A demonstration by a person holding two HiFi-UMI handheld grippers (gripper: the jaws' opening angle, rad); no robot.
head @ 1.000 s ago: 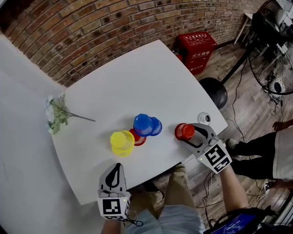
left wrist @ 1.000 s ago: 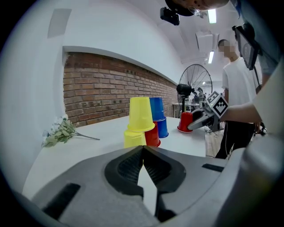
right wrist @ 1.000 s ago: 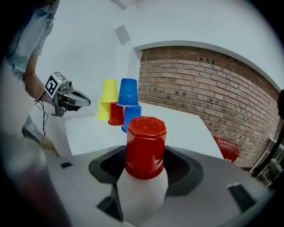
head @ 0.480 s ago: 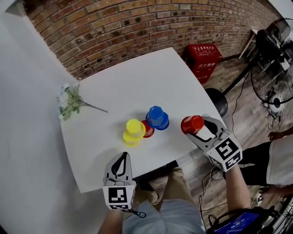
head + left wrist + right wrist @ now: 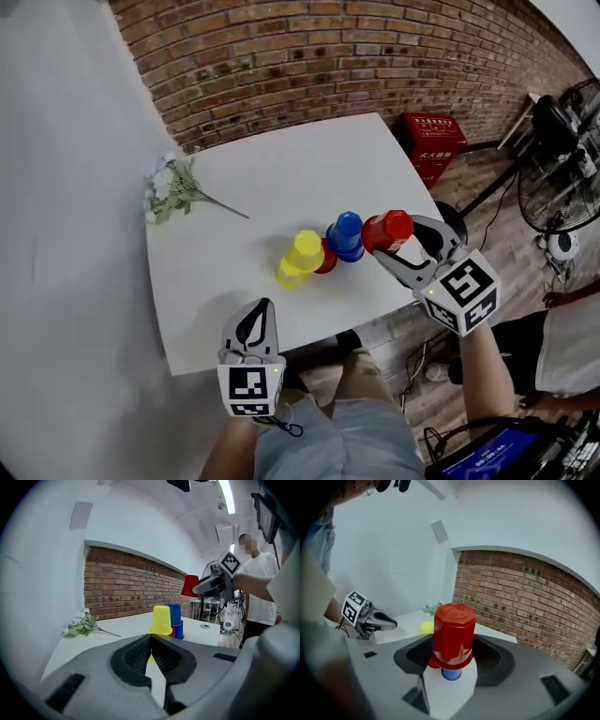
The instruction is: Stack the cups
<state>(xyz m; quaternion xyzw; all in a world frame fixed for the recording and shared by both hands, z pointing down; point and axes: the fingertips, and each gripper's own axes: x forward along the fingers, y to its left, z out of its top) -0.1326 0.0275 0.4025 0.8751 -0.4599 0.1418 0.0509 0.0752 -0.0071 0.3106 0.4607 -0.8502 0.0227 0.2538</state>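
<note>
The yellow cup (image 5: 302, 258), low red cup (image 5: 327, 263) and blue cup (image 5: 346, 236) crowd together mid-table, no gap between. The right gripper (image 5: 395, 235), clamped on a raised red cup (image 5: 385, 228), bars the blue cup's right side. Bare table (image 5: 281, 178) lies open behind and before them; flowers (image 5: 173, 192) occupy the far left corner.

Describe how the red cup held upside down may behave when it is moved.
The red cup looks like thin, glossy plastic, so probably light and slightly squeezable. Its smooth, tapered wall might slip in the right gripper if the grip loosens.
</note>
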